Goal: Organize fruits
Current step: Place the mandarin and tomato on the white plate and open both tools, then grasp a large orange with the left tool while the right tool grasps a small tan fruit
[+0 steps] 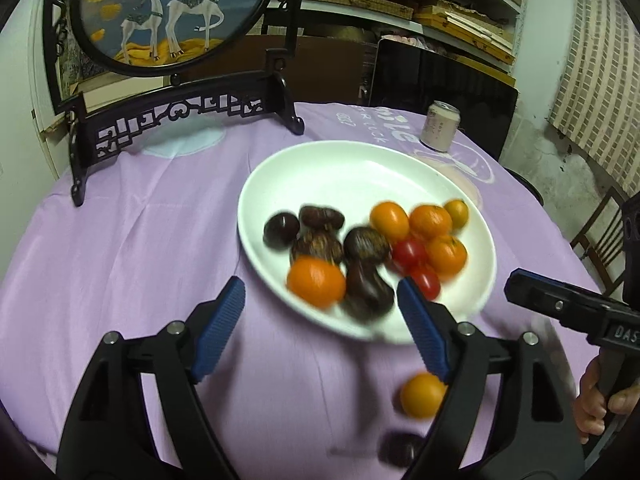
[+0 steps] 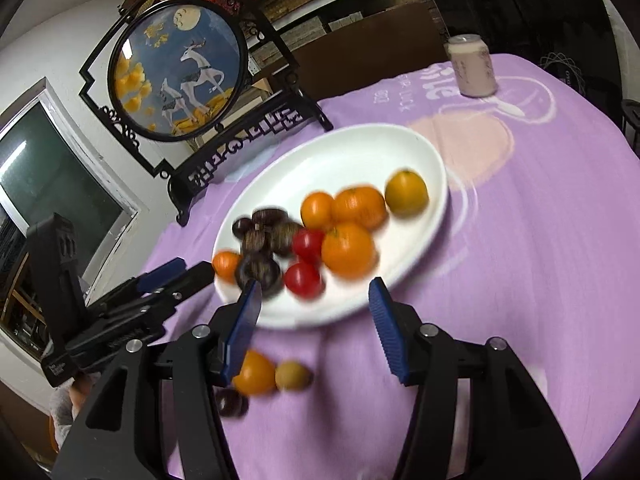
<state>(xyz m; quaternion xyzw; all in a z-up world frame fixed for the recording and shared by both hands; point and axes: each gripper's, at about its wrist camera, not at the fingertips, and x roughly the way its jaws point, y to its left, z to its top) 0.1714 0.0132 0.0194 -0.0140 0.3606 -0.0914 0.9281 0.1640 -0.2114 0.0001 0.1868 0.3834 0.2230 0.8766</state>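
Where shelves loom, lilac tablecloth (image 1: 120, 240).

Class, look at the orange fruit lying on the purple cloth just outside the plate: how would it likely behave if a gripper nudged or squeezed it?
The loose orange fruit looks round and smooth, so a nudge would probably roll it across the cloth. It seems small, likely light. Its glossy skin might slip between pads.

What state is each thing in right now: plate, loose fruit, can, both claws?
White plate: loaded on its near half, far half bare.
Loose orange fruit: on the cloth, off the plate.
Loose dark fruit: on the cloth.
Can: upright.
Left claw: open, empty.
Right claw: open, empty.
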